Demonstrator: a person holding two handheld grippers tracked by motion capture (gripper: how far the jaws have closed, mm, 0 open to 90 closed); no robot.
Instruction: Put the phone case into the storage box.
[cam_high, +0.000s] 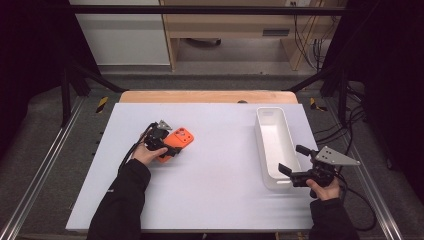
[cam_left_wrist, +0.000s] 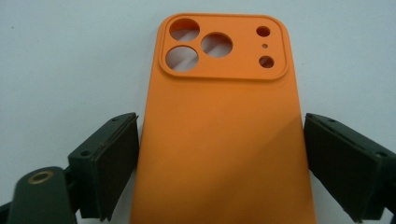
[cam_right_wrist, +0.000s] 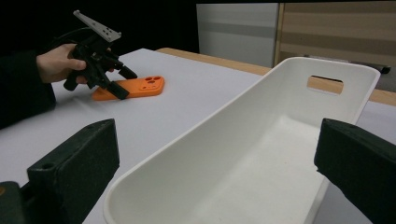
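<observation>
I have the left gripper (cam_high: 167, 148) at centre left of the high view, jaws flanking the case (cam_left_wrist: 219, 140) flat on the bench (cam_high: 220, 190); whether the pads press, I cannot tell. A thin edge grip could slip. The right gripper (cam_high: 292, 162), jaws spread, straddles the tray (cam_right_wrist: 243, 154), whose near end is cut off.

Left tongs (cam_high: 170, 148) low over surface, pointing right and away, held in left hand (cam_high: 146, 155); dark-sleeved forearm entering from bottom edge. In left gripper view, jaws either side of orange slab, left pad touching its edge, right pad just beside it. Right tongs (cam_high: 291, 163) in right hand (cam_high: 325, 189) near right edge, pointing left, jaws spread wide, nothing gripped.
</observation>
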